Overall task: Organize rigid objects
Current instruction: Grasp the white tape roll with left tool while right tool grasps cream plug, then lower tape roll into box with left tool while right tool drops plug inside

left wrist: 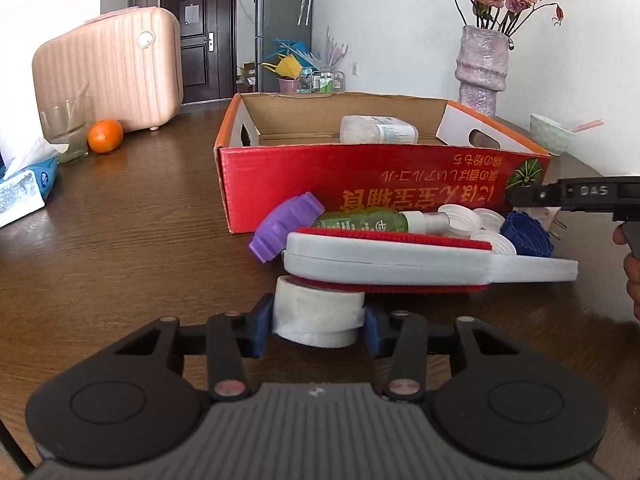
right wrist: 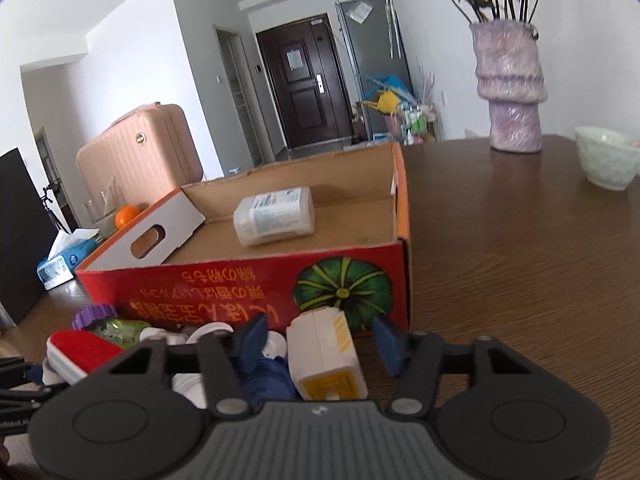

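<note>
The left gripper (left wrist: 319, 326) has its jaws pinching a white roll of tape (left wrist: 318, 316), one blue pad on each side of it. The roll sits low over the brown table (left wrist: 132, 248), and whether it touches the wood I cannot tell, since the gripper's body hides its underside. Just behind it, a white lint brush (left wrist: 424, 258) with red faces lies flat, its front edge overlapping the top of the roll.

Behind the brush, a jumble lies against the red cardboard box (left wrist: 384, 184): a purple cap (left wrist: 286, 226), a green bottle (left wrist: 368, 220) on its side, some white caps (left wrist: 468, 220) and a dark blue cap (left wrist: 526, 234), most of them half covered by the brush.

The right gripper (right wrist: 318, 346) has its jaws spread, not touching the white and yellow box (right wrist: 326, 354) that lies between them; its near end is cut off by the gripper's body. From the left side, only a black edge of that gripper shows at the frame's border.

Inside the cardboard box, a white bottle (right wrist: 276, 216) lies on its side. Beyond stand a pink suitcase (left wrist: 108, 68), an orange (left wrist: 105, 136), a glass (left wrist: 66, 128), a tissue pack (left wrist: 28, 188), a vase (left wrist: 482, 70) of dried roses and a pale bowl (right wrist: 606, 162), partly cropped
</note>
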Motion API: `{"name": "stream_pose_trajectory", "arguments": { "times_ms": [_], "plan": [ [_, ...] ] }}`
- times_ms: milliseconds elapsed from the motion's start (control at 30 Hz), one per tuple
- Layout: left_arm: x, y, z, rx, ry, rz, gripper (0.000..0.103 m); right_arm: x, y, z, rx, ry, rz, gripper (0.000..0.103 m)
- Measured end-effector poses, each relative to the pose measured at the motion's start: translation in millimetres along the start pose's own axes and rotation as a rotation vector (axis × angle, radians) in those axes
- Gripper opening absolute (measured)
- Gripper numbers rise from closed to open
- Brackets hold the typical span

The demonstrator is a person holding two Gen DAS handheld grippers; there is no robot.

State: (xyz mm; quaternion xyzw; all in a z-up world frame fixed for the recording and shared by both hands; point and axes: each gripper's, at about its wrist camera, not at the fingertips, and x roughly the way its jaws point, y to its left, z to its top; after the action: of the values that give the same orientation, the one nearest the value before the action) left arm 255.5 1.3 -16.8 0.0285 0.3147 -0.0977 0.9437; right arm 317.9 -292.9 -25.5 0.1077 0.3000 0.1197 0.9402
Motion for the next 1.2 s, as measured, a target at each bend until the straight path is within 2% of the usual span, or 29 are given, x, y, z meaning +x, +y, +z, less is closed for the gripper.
{"name": "stream_pose_trajectory", "arguments": {
  "times_ms": [100,300,367,433,533,633,733,867,1200],
  "plan": [
    [-10,-2,-7,-0.006,-0.003,0.018,0.045,-6,-6,-3,0.012,-0.008,-0.019,0.034],
    [-45,-1,-23,-0.043,-0.013,0.026,0.043,-44,-19,-21,0.011,-0.024,-0.084,0.033],
    [-60,-2,-28,-0.056,-0.031,0.027,0.043,-61,-18,-34,0.008,-0.028,-0.069,0.033],
    [-73,-6,-32,-0.058,-0.052,0.036,0.043,-78,-12,-49,-0.013,-0.035,-0.049,0.033],
    [-89,-11,-34,-0.082,-0.069,0.044,0.043,-99,6,-70,-0.078,-0.049,-0.070,0.033],
    [-108,-20,-36,-0.083,-0.106,0.029,0.043,-114,28,-88,-0.133,-0.050,-0.020,0.032],
    [-115,-30,-38,-0.087,-0.103,0.027,0.043,-121,48,-103,-0.172,-0.047,0.011,0.032],
    [-132,-45,-45,-0.078,-0.123,-0.014,0.043,-130,66,-119,-0.190,-0.044,0.024,0.032],
    [-140,-68,-52,-0.051,-0.123,-0.036,0.043,-134,73,-135,-0.173,-0.081,-0.015,0.031]
  ]
}}
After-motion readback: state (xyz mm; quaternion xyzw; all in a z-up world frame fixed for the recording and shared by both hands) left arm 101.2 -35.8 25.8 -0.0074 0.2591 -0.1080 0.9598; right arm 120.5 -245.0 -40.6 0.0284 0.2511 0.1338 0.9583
